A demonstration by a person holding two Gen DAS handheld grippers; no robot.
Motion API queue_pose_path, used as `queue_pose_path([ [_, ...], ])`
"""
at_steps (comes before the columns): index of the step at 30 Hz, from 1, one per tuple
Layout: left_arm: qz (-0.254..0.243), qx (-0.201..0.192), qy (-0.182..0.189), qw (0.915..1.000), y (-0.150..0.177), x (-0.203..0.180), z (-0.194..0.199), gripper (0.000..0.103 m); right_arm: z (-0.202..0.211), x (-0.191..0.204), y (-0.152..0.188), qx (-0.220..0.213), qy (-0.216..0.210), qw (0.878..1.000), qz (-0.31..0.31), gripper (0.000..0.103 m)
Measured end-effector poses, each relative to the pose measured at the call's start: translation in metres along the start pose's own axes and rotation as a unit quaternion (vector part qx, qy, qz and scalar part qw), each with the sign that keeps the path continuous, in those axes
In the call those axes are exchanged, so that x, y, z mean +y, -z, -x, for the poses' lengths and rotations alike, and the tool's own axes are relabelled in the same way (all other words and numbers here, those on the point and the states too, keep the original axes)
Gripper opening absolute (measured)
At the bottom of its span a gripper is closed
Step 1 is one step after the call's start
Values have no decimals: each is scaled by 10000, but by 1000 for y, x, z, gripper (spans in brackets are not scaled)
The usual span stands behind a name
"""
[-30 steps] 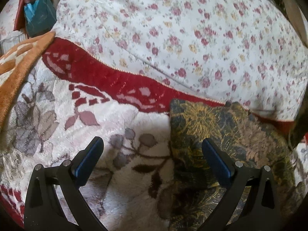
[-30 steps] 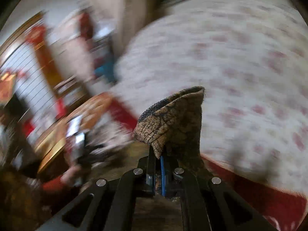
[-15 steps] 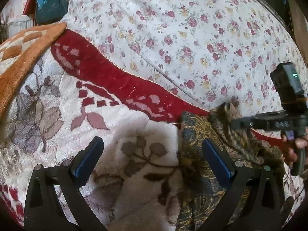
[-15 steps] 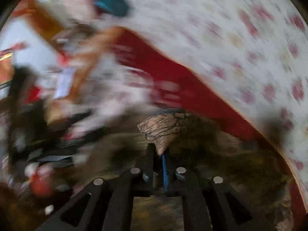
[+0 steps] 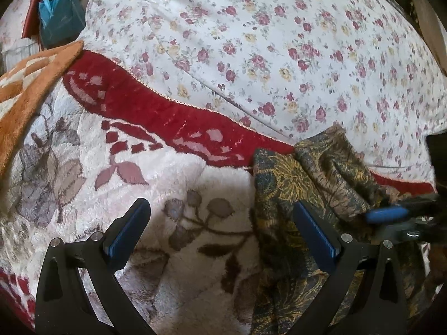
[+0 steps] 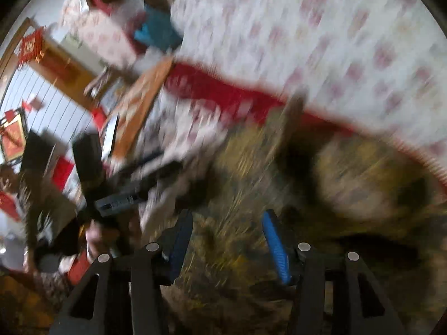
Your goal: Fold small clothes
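my left gripper hangs wide apart, empty, low over the plush blanket, its right finger over the near edge of the dark gold-patterned cloth, probably ready to pin or pinch that edge. my right gripper is also parted, nothing between the pads; view heavily blurred. the cloth lies on the blanket with one flap lying doubled over it, so a fold looks laid. behind: white rose-print bedspread, orange mat, blue bag.
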State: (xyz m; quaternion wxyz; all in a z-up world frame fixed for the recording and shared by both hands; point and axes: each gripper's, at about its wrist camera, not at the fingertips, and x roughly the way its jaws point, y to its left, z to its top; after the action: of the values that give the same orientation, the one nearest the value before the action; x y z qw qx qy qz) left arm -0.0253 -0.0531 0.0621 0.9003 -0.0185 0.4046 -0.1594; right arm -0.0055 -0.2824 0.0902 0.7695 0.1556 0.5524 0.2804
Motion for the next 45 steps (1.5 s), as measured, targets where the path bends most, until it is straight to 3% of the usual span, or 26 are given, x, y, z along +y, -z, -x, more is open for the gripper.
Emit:
queue_pose_path([
  [2,-21,-42,-58,10000,-1,0,1,102,-2,-22,-13,-276,1000,9944,-188,47],
  [3,-11,-49,-61,10000,-1,1,1,102,5,-38,-22,-569,1682,9829,-480,48],
  [4,11,-45,-48,10000,-2,3,1,102,19,-56,-29,-894,2038,9705,-926,48],
  [6,95,-48,17,9999,-3,7,2,102,34,-58,-31,-1148,1772,9717,-1061,48],
  [11,340,27,148,9993,-4,13,1,102,33,12,-12,-1094,1739,9783,285,51],
  [14,369,70,133,9992,-3,13,0,102,-14,37,-14,-780,2456,9602,1075,52],
  [16,392,28,109,9992,-4,14,2,102,-48,29,-24,-623,2855,9491,1173,52],
  [17,414,1,141,9990,-5,15,3,102,-59,17,-27,-480,2837,9519,1052,47],
  [18,436,-20,145,9989,-5,17,3,102,-62,4,-28,-353,2769,9566,838,29],
  [20,506,-4,110,9987,-6,21,3,102,-39,-9,-28,-536,2520,9651,474,11],
  [21,573,-12,143,9983,-7,23,5,102,-17,-9,-24,-828,2105,9738,247,7],
  [25,827,-322,230,9958,-10,29,17,102,34,27,-7,-1262,1096,9851,416,7],
  [28,868,-621,199,9941,-10,29,25,102,21,52,12,-1104,858,9880,649,7],
  [29,832,-626,205,9944,-11,26,24,102,10,52,16,-970,942,9884,689,7],
  [30,776,-578,222,9951,-11,23,22,102,-8,54,22,-666,1105,9891,702,17],
  [31,690,-495,238,9961,-10,19,19,102,-24,49,32,-157,1270,9900,591,31],
  [32,598,-436,246,9970,-8,15,16,102,-25,45,41,-29,1257,9907,514,52],
  [34,371,-353,276,9983,-6,4,14,102,4,39,66,-278,1230,9913,367,52],
  [36,119,-295,293,9991,-4,-6,11,102,54,22,86,-736,1585,9846,-4,52],
  [38,-153,-233,246,9993,0,-18,8,102,115,-11,108,-1373,2053,9670,-621,54],
  [39,-300,-167,217,9992,1,-25,5,102,137,-28,117,-1525,2394,9544,-925,63],
  [41,-476,-61,152,9987,5,-33,-1,102,165,-66,129,-1487,3029,9298,-1473,74],
  [42,-559,-10,96,9984,7,-36,-4,102,171,-87,132,-1400,3232,9200,-1720,74],
  [44,-623,63,71,9980,9,-39,-9,102,173,-119,134,-1412,3280,9078,-2198,74],
  [45,-636,112,91,9979,10,-42,-13,102,172,-138,136,-1479,3049,9077,-2474,74],
])
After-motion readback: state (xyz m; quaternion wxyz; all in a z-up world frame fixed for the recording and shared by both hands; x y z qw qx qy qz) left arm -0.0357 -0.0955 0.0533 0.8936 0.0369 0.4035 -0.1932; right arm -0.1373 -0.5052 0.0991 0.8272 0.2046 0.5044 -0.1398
